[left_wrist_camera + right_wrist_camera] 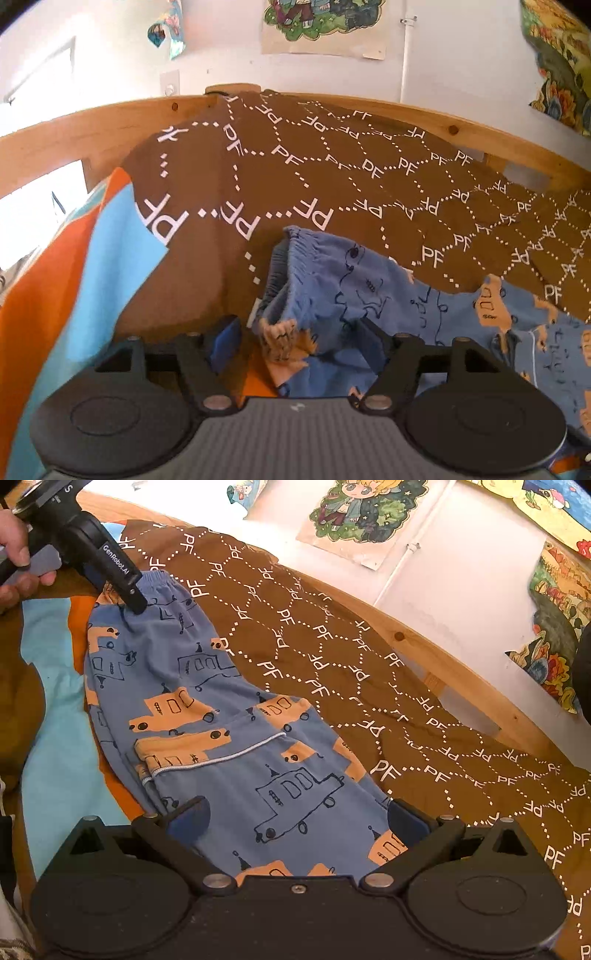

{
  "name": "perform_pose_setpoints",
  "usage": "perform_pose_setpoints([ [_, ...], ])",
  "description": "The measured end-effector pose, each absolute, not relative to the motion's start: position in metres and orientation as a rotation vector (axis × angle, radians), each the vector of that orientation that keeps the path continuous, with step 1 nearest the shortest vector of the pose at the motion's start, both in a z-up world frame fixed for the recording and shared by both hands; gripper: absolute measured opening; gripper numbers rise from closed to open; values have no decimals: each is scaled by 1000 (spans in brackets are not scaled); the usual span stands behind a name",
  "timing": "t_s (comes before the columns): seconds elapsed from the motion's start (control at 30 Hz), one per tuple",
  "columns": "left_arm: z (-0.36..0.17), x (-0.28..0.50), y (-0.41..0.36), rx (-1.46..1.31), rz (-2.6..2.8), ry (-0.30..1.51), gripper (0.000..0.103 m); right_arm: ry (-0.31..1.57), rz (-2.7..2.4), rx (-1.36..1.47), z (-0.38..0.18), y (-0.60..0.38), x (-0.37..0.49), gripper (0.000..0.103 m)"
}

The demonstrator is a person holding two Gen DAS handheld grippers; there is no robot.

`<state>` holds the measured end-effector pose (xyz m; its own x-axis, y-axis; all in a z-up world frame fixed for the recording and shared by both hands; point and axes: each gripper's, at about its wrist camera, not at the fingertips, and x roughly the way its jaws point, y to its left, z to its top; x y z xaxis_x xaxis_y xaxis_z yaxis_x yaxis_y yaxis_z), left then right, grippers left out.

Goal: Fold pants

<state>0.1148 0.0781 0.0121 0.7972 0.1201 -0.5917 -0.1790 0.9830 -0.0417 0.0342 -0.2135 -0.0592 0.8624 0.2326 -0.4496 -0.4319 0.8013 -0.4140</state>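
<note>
The blue pants (236, 738) with orange and outlined truck prints lie along the bed, folded lengthwise, waistband at the far end. In the left wrist view the elastic waistband (314, 266) is bunched right in front of my left gripper (295, 341), whose jaws stand open around the waist edge. In the right wrist view the left gripper (125, 590) rests at the waistband, held by a hand. My right gripper (295, 819) is open, its fingers spread either side of the pants' near end, fabric between them.
A brown bedspread (369, 664) with white "PF" lettering covers the bed. An orange and light blue blanket (55, 701) lies to the left. A wooden bed rail (461, 672) runs along the white wall with posters (362, 520).
</note>
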Motion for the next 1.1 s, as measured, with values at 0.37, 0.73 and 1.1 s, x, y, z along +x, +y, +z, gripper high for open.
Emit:
perform_pose_setpoints([
  [0.37,6,97,119,-522,148,580,63,397,365,-534,-61,-213,35,102],
  [0.73,4,107,112,-500,252,609,21,401,363,-531,-62,-214,35,102],
  [1.1,40,101,64,-277,184,525,16,393,345,-528,-56,-216,35,102],
])
